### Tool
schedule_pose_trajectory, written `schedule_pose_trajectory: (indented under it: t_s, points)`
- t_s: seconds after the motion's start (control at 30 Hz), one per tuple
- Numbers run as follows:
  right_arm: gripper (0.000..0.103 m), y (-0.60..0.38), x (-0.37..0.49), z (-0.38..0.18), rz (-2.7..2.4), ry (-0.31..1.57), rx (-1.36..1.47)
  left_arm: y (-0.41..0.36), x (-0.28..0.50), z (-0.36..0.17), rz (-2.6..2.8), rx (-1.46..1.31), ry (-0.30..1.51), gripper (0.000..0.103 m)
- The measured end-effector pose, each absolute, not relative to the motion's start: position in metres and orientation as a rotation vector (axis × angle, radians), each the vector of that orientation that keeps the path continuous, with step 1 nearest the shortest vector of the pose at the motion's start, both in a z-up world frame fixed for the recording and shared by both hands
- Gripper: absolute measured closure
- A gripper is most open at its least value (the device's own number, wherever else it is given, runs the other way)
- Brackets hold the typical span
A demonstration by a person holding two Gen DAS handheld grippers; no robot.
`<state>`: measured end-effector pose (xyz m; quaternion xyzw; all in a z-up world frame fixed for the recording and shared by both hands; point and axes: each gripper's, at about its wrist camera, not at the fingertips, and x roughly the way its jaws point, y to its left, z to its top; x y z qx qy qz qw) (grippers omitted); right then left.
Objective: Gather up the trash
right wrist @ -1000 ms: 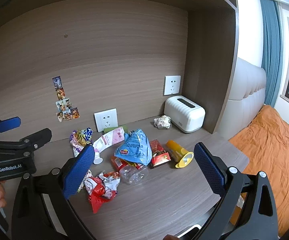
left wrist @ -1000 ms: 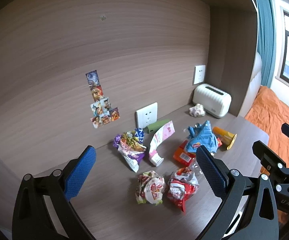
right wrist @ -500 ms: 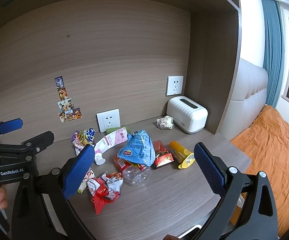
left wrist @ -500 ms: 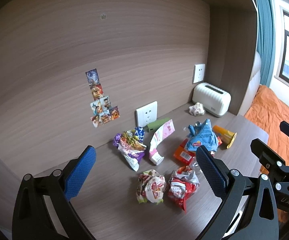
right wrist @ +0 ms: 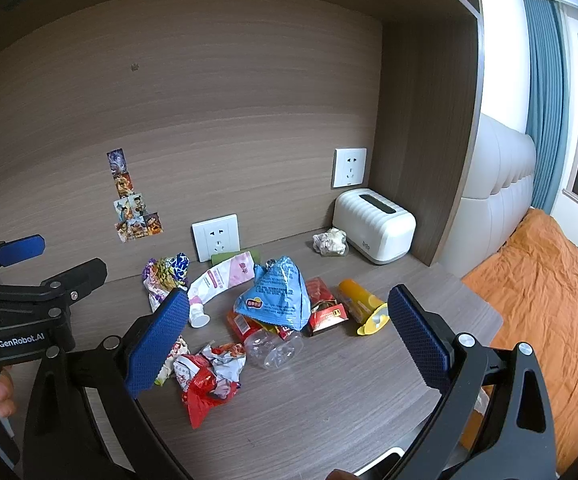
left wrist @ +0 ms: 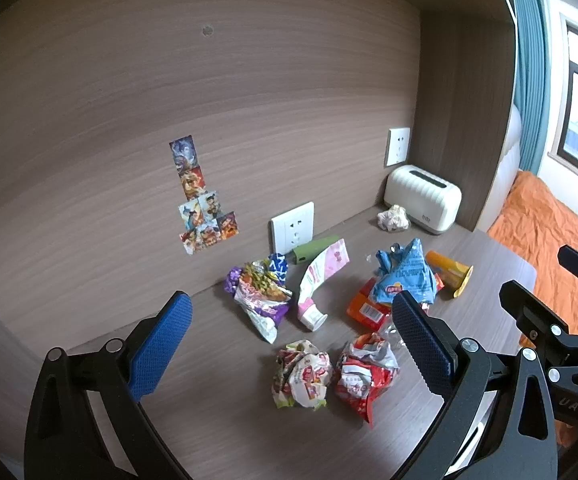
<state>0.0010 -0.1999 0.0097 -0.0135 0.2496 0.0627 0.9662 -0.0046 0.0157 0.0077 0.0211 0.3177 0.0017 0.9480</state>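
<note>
Trash lies scattered on a wooden desk point(right wrist: 329, 412). A crumpled red wrapper point(left wrist: 363, 376) point(right wrist: 209, 376) and a crumpled white-red wrapper point(left wrist: 303, 376) lie nearest. Behind them are a blue chip bag point(left wrist: 405, 276) point(right wrist: 279, 296), a pink tube point(left wrist: 321, 280) point(right wrist: 221, 280), a purple snack bag point(left wrist: 259, 292), a clear bottle point(right wrist: 275, 348), a yellow cup point(right wrist: 363, 308) and a paper ball point(right wrist: 331, 242). My left gripper point(left wrist: 293, 344) is open and empty, above the crumpled wrappers. My right gripper point(right wrist: 289, 338) is open and empty, above the bottle.
A white appliance point(right wrist: 375, 224) stands at the desk's back right corner. Two wall sockets point(right wrist: 215, 238) and stickers point(right wrist: 131, 196) are on the back panel. An orange bed point(right wrist: 549, 300) lies right of the desk edge. A white object point(right wrist: 377, 462) peeks in at the front edge.
Both grippers have drifted slightly; the trash sits a little lower in the left view. Nothing was picked up.
</note>
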Motion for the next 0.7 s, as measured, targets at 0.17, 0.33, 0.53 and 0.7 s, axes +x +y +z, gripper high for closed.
schedule_pose_trajectory:
  t_s: [0.17, 0.33, 0.53, 0.7]
  points:
    - [0.004, -0.2015, 0.0024, 0.0091, 0.128, 0.514, -0.015, 0.0152, -0.0035, 0.0040, -0.005, 0.036, 0.653, 0.005]
    - [0.004, -0.2018, 0.0034, 0.0096, 0.128, 0.514, -0.014, 0.0156, -0.0017, 0.0025, -0.005, 0.035, 0.653, 0.005]
    - [0.004, -0.2018, 0.0042, 0.0093, 0.129, 0.514, -0.015, 0.0159, -0.0008, 0.0020, -0.007, 0.035, 0.653, 0.005]
    - [0.004, -0.2018, 0.0048, 0.0090, 0.128, 0.516, -0.012, 0.0157, -0.0002, 0.0015, -0.009, 0.036, 0.654, 0.005]
